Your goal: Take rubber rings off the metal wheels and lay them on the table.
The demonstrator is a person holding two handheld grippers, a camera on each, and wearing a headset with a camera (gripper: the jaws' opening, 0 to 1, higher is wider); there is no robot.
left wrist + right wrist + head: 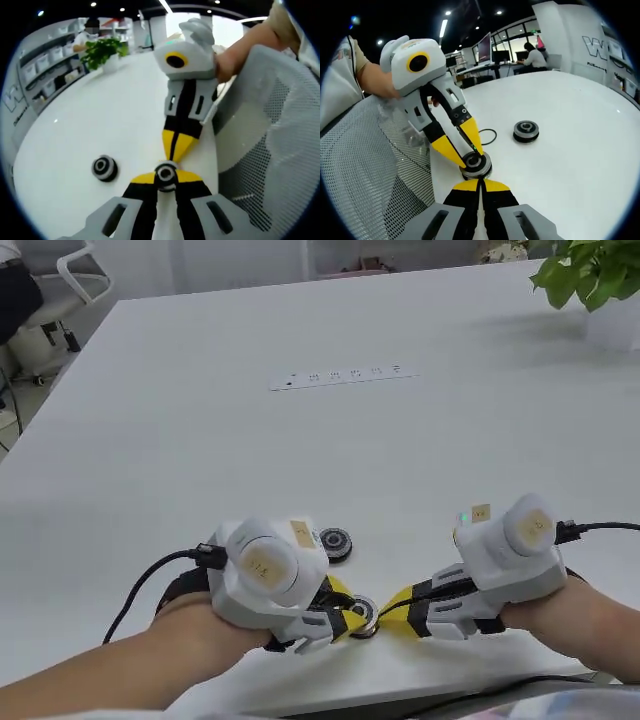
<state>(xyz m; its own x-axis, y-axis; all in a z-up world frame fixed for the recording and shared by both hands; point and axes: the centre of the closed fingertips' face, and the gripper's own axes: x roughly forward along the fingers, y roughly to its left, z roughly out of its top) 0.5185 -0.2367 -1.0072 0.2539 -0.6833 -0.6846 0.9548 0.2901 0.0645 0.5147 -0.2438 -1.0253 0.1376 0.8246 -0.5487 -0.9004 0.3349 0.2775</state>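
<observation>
A small metal wheel (362, 613) sits near the table's front edge, between both grippers. My left gripper (345, 615) is shut on this wheel (166, 174), one yellow tip on each side. My right gripper (392, 605) comes from the opposite side with its jaws shut, and its tips (174, 150) touch the wheel's rim (476, 166). Whether they pinch a ring there is hidden. A second wheel (335, 543) lies flat a little farther out (526, 131). One loose black rubber ring (495, 135) lies on the table beside the held wheel.
The white table (300, 460) stretches far ahead, with a power strip (340, 375) set into its middle. A potted plant (590, 275) stands at the far right corner. A mesh chair back (270, 125) is close behind the front edge.
</observation>
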